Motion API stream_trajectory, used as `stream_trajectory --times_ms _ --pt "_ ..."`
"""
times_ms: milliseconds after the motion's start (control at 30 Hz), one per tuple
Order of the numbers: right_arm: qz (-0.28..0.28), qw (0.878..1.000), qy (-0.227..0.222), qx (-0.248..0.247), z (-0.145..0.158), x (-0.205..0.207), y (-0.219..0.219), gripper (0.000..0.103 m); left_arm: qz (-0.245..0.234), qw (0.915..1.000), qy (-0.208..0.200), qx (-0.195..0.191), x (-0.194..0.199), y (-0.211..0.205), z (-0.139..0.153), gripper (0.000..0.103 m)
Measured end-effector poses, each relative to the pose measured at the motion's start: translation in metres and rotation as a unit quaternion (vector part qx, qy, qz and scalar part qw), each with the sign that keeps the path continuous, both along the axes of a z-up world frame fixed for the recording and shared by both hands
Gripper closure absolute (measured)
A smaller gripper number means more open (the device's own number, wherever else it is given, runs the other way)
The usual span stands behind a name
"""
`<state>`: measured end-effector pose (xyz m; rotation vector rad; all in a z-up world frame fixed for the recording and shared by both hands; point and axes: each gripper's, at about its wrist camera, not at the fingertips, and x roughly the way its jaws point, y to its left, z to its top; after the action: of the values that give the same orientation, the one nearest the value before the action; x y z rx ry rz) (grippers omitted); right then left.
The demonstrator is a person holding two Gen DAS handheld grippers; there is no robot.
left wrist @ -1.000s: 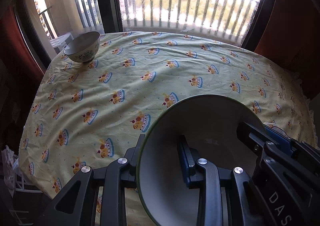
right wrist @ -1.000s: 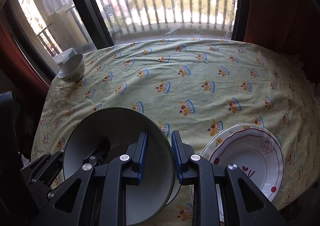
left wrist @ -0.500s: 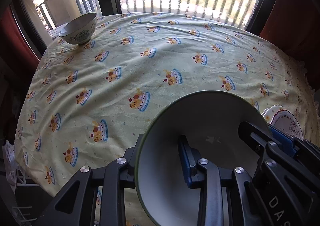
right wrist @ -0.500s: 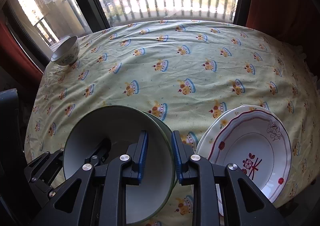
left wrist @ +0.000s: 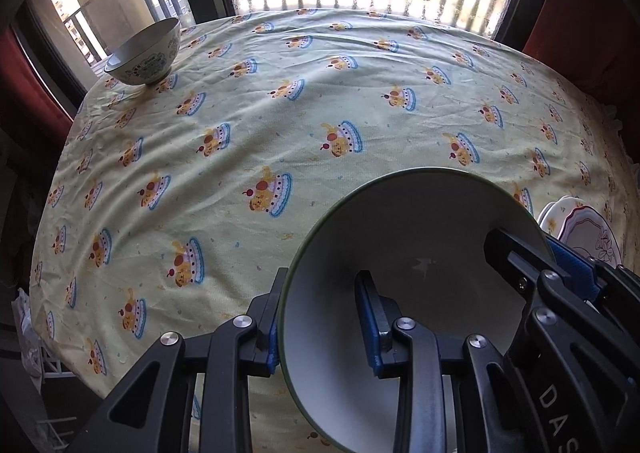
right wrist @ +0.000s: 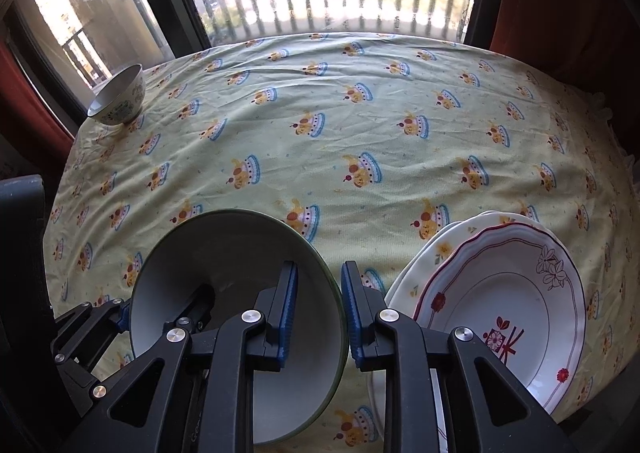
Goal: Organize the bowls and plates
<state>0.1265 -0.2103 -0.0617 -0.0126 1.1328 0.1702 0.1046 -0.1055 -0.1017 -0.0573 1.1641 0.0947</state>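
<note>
Both grippers grip one green-rimmed bowl above the cloth-covered surface.

A small patterned bowl (left wrist: 144, 53) sits at the far left corner of the surface (left wrist: 320, 101). Nearer, the left gripper (left wrist: 320, 327) has its fingers clenched on the left wall of the green-rimmed bowl (left wrist: 408, 237), the right gripper (right wrist: 319, 313) likewise on its right wall. Just right of it lies a stack of flowered plates (right wrist: 508, 293).

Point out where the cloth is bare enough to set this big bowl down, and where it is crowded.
Free: the broad middle of the tablecloth, between the small bowl at the far left corner and the stacked plates at the near right. Crowded: the near edge, where the big bowl, gripped by both grippers, hangs close beside the plates.
</note>
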Motion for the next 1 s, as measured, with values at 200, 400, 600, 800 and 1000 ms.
stream_trajectory --times_ms 200,400,600,800,1000 --pt "0.005 1.0 0.007 0.008 -0.003 0.001 -0.001 0.069 -0.006 0.9998 0.003 -0.016 -0.002 -0.001 0.0 0.058" --pt "0.003 1.0 0.003 0.021 0.003 -0.003 -0.003 0.029 -0.005 0.9996 -0.018 -0.021 -0.007 0.002 0.014 0.024" --pt "-0.001 1.0 -0.013 0.022 0.019 -0.005 0.004 0.023 -0.021 0.9984 -0.051 -0.015 -0.007 0.011 0.031 0.02" --pt "-0.004 0.999 -0.033 0.021 0.036 -0.005 0.022 0.023 -0.026 0.9973 -0.062 -0.028 -0.004 0.034 0.044 0.02" --pt "-0.012 0.998 -0.052 0.015 0.051 0.002 0.053 0.023 -0.031 0.9961 -0.081 -0.015 0.005 0.066 0.059 0.02"
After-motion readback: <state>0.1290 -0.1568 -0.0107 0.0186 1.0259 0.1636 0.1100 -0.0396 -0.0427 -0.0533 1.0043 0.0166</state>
